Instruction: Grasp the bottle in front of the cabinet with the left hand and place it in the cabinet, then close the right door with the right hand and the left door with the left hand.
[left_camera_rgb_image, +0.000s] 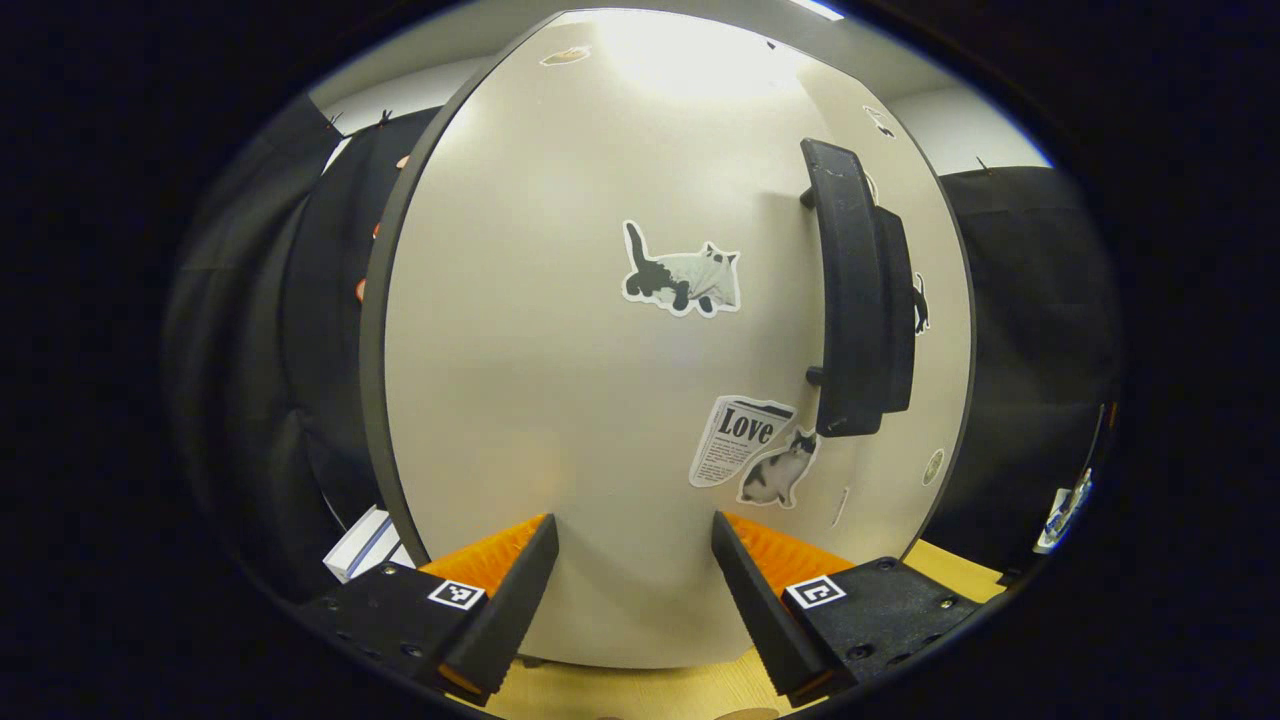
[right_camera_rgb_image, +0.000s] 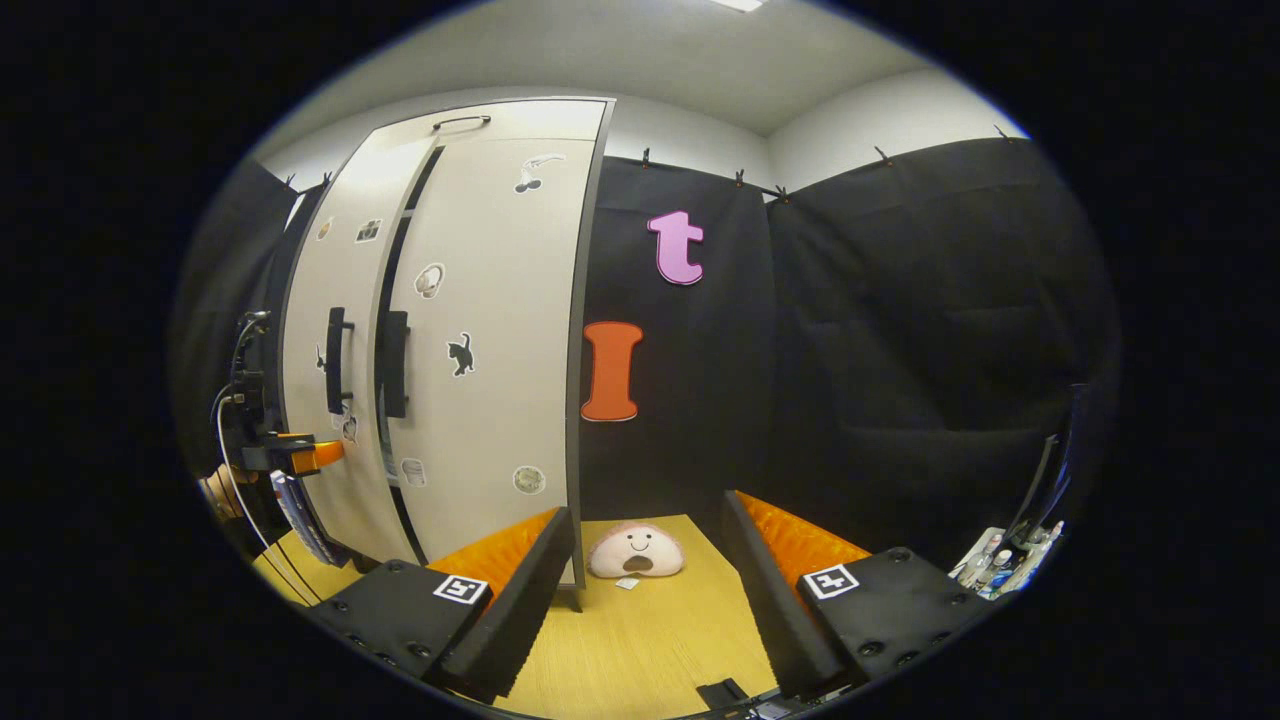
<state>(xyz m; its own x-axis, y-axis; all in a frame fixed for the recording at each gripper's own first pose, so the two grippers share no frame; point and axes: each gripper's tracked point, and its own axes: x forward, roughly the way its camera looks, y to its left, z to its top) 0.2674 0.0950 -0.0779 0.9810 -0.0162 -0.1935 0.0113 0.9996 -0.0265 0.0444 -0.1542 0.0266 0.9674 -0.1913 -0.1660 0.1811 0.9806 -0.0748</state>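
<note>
The cabinet's left door (left_camera_rgb_image: 600, 380), white with cat stickers, stands right in front of my left gripper (left_camera_rgb_image: 632, 520). The gripper is open, its fingertips close to or touching the door face, nothing between them. The door's black handle (left_camera_rgb_image: 850, 300) is up to the right. In the right gripper view the cabinet stands at the left with its right door (right_camera_rgb_image: 490, 320) and left door (right_camera_rgb_image: 310, 300) nearly flush, a narrow dark gap between them. The left gripper (right_camera_rgb_image: 300, 455) sits against the left door's lower part. My right gripper (right_camera_rgb_image: 648, 505) is open and holds nothing, well back from the cabinet.
A pink plush toy (right_camera_rgb_image: 635, 552) lies on the wooden table (right_camera_rgb_image: 640, 640) beside the cabinet's right corner. A white box (left_camera_rgb_image: 360, 545) sits low to the left of the cabinet. Small items (right_camera_rgb_image: 1000, 565) stand at the far right edge. A hand (right_camera_rgb_image: 225, 495) holds the left gripper.
</note>
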